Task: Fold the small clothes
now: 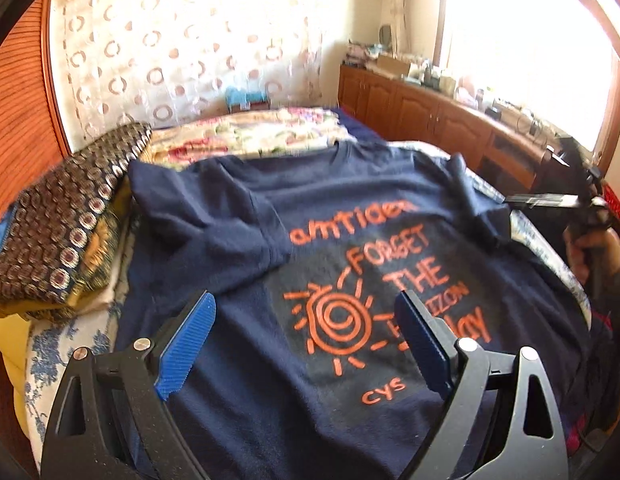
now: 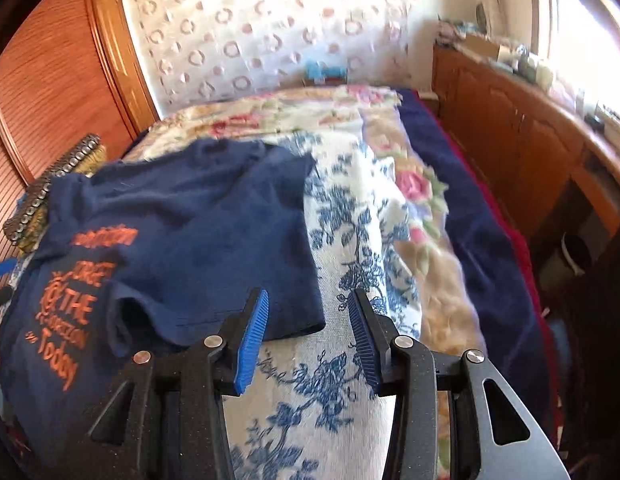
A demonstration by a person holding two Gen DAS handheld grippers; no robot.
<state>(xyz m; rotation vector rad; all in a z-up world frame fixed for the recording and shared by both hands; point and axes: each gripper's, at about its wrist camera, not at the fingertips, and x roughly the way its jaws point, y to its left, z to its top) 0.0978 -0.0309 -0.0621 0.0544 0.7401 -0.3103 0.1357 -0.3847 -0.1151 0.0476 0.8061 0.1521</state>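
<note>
A navy T-shirt [image 1: 270, 248] with orange print lies face up on the bed, its left sleeve folded in over the chest. My left gripper [image 1: 306, 300] hovers open over the shirt's lower front, empty. In the right wrist view the same shirt [image 2: 190, 216] lies to the left, its right sleeve folded inward. My right gripper [image 2: 308, 300] is open and empty, above the shirt's right edge and the blue floral sheet [image 2: 350, 240]. The right gripper also shows in the left wrist view [image 1: 574, 200] at the far right, held by a hand.
A stack of folded patterned cloths [image 1: 62, 232] sits at the shirt's left. A floral blanket [image 1: 262, 132] and a dark blue blanket [image 2: 462, 200] lie further up the bed. A wooden cabinet [image 1: 430, 108] with clutter stands to the right, a wooden wardrobe [image 2: 50, 80] to the left.
</note>
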